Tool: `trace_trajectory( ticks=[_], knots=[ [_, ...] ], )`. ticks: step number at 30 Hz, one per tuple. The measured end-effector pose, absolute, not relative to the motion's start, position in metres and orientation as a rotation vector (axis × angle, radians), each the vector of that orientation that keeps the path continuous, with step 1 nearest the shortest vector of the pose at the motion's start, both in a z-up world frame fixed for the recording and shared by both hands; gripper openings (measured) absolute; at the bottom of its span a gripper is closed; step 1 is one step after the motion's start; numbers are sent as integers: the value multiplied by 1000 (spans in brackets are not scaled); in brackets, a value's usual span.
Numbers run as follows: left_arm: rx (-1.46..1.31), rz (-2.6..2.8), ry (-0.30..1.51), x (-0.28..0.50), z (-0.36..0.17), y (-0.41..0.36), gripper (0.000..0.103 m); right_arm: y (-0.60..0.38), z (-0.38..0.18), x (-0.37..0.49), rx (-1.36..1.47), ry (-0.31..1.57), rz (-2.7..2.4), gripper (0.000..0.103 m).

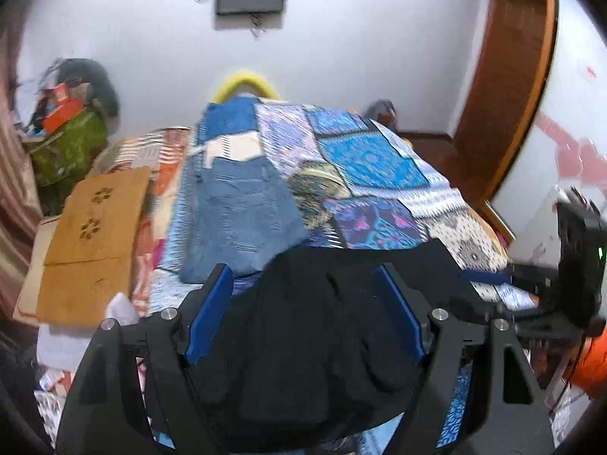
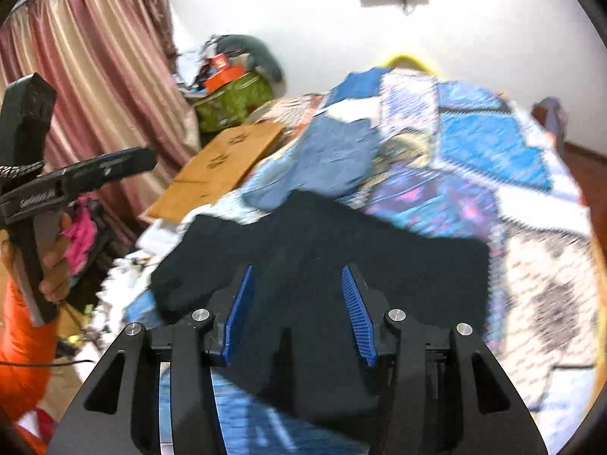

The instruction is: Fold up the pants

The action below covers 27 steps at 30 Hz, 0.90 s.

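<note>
Black fabric pants (image 1: 303, 341), crumpled, low and centre in the left wrist view, on a bed under a blue patchwork quilt (image 1: 379, 163). Left gripper (image 1: 303, 311) spread wide over the heap, blue-padded fingers (image 1: 210, 314) on either side of the cloth; fingers released, not pressing. Far edge of the pants straight, running toward the right of the frame, just short of a folded pair of light-blue denim jeans (image 1: 242, 212) higher up.

In the right wrist view, right gripper (image 2: 297, 311) low and centre, fingers (image 2: 358, 314) parted with black cloth lying beneath and between; no squeeze on the fabric visible, so released. Picture blurred. Pants (image 2: 341, 235) spread as a dark slab across the middle, right edge straight against bare quilt (image 2: 493, 144). Open quilt to the right and upper right of the frame. Brown flat cardboard sheet (image 2: 224, 167) left of centre, beside the jeans (image 2: 326, 159). Left gripper (image 2: 125, 163) at far left, clear of the bed, gripped by a hand (image 2: 53, 265) with an orange sleeve (image 2: 22, 341).
</note>
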<state>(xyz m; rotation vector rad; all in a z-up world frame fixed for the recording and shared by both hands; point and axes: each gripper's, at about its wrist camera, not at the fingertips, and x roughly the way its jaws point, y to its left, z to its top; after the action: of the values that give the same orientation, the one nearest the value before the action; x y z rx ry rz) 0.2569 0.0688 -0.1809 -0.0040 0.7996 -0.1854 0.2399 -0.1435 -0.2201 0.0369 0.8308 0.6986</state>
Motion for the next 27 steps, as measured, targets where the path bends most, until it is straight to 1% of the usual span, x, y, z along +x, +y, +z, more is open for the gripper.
trace_trajectory(
  ticks=[1,7,9,12,14,17,21,27],
  knots=[
    [4,-199,815,264,-185,62,77,-148,-222,245,25,836,685,48],
    [59,-274,941,299,-239,8,77,-176,-254,282,-18,906,600,49],
    [45,-313,1011,308,-263,-7,73,-181,-271,288,-20,951,595,49],
    [78,-353,1092,311,-294,-29,71,-185,-296,286,-36,1027,619,49],
    [159,-338,1107,307,-311,-40,71,-190,-303,274,-48,1002,630,49],
    [226,-335,1057,292,-315,-42,71,-204,-305,258,-33,1010,646,49],
    [215,-333,1065,281,-317,-28,74,-223,-310,239,31,1043,644,51],
    [237,-307,1032,255,-310,-15,75,-232,-308,222,52,1055,610,51]
  ],
)
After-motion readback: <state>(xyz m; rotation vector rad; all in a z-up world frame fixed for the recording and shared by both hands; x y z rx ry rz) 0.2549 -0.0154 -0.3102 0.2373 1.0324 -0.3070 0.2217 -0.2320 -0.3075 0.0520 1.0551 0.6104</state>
